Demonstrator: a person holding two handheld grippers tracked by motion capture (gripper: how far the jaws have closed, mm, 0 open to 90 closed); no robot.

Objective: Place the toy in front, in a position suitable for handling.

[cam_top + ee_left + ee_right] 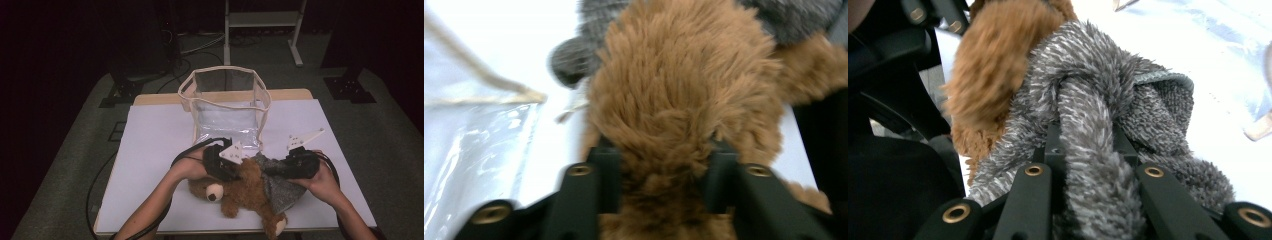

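Note:
A brown teddy bear (250, 192) lies on its side at the front of the white table (155, 135), head to the left. A fuzzy grey garment (281, 189) covers its back part. My left gripper (239, 172) comes in from the left and is shut on the bear's brown fur (684, 75), the pads of my left gripper (664, 165) pressed into the pile. From the right, my right gripper (272, 167) is shut on a bunched fold of the grey garment (1148, 110), which rises between the jaws of my right gripper (1088, 145). Brown fur (993, 55) shows beside it.
A clear plastic bag with beige trim (190, 92) stands open just behind the bear, its wall (474, 150) close on the left of my left gripper. Cables trail off the table's left side. The near edge runs just below the bear's foot (280, 225).

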